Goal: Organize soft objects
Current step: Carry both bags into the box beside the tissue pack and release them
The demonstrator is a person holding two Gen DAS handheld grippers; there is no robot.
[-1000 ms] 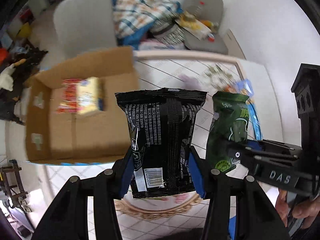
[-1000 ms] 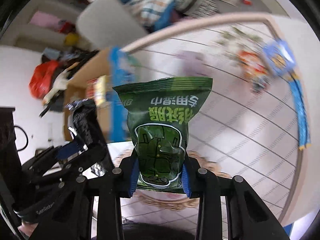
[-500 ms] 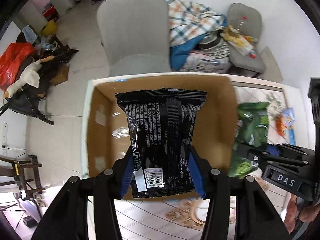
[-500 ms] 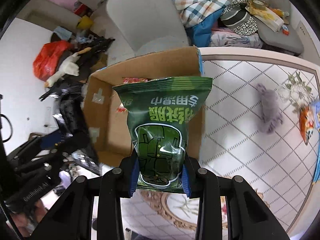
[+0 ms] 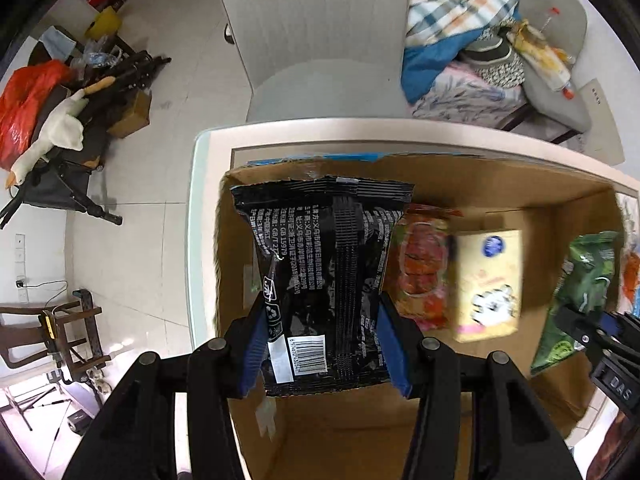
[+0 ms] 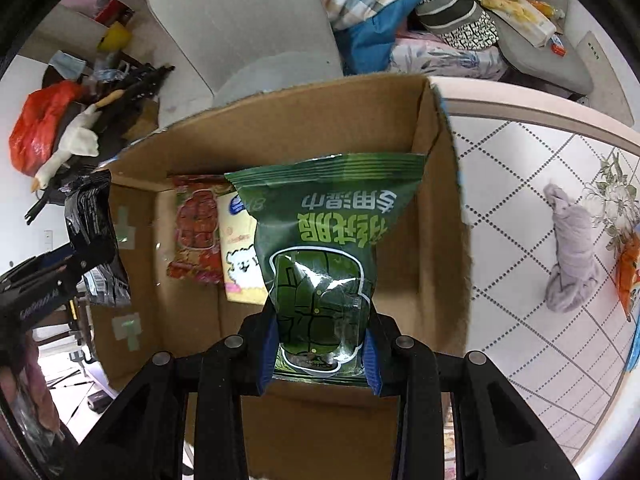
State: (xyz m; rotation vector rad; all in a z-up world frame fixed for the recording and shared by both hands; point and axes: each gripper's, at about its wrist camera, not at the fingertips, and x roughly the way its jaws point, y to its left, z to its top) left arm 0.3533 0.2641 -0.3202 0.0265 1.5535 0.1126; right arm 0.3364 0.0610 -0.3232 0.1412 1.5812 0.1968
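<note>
The left gripper [image 5: 324, 354] is clamped on a black printed snack packet [image 5: 320, 280], its blue pads pressing the packet's lower sides; the packet hangs over the near-left part of an open cardboard box [image 5: 500, 184]. The packet's front face is turned away, so only small print and a barcode show. The right gripper [image 6: 320, 354] pinches a green wet-wipe packet [image 6: 324, 256] the same way, over the right half of the box [image 6: 304, 120]. Its printing reads upside down from this camera, and its lower edge is tucked behind the pads.

Beyond both packets, on the box floor, lie a red-and-orange snack bag [image 5: 424, 268] and a yellow tissue pack [image 5: 490, 284] with a white cartoon animal, touching side by side. Both are smeared by motion in the left view, and in the right view they are partly covered by the green packet. What the box holds directly under either packet cannot be seen. At the edge of each view the other gripper appears only in part.

The box stands at the corner of a white table [image 6: 532, 208] with a diamond-line pattern and a pale rim. To the right of the right gripper, well apart from the box, a lilac crumpled cloth [image 6: 572, 256] lies on the table, and an orange packet [image 6: 628, 272] is cut off at the frame edge.

Past the table stand a grey chair [image 5: 316, 36], a second seat piled with plaid and blue fabric [image 5: 448, 12], and a tiled floor with a red bag [image 5: 24, 108], a white plush goose [image 5: 56, 132] and dark folded stands.
</note>
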